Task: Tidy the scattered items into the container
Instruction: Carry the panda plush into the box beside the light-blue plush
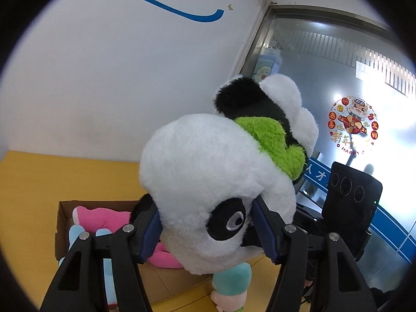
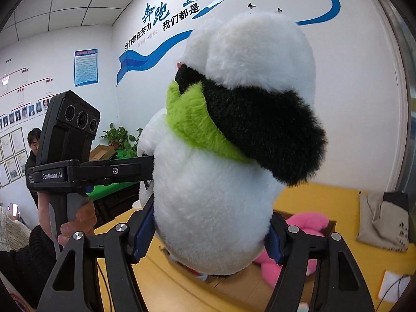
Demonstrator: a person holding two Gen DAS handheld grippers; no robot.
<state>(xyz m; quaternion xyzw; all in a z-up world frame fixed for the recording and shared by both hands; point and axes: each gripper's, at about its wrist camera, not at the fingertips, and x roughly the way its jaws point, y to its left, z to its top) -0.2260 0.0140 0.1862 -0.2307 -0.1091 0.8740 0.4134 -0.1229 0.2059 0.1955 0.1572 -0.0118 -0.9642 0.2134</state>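
Observation:
A large plush panda (image 1: pixel 208 161) with a green scarf hangs in the air, held by both grippers at once. My left gripper (image 1: pixel 208 223) is shut on its head, blue pads pressed in beside the eye patch. My right gripper (image 2: pixel 210 221) is shut on the white body of the panda (image 2: pixel 221 182). Below sits an open cardboard box (image 1: pixel 62 208) with a pink plush (image 1: pixel 104 215) and a light blue plush (image 1: pixel 75 234) inside. The pink plush (image 2: pixel 306 221) also shows under the panda in the right wrist view.
The box stands on a yellow table (image 1: pixel 31 182) against a white wall. A teal and pink plush (image 1: pixel 231 273) lies beside the box. A grey bag (image 2: pixel 384 218) and a white card (image 2: pixel 392 286) rest on the table. A person (image 2: pixel 33 140) stands in the background.

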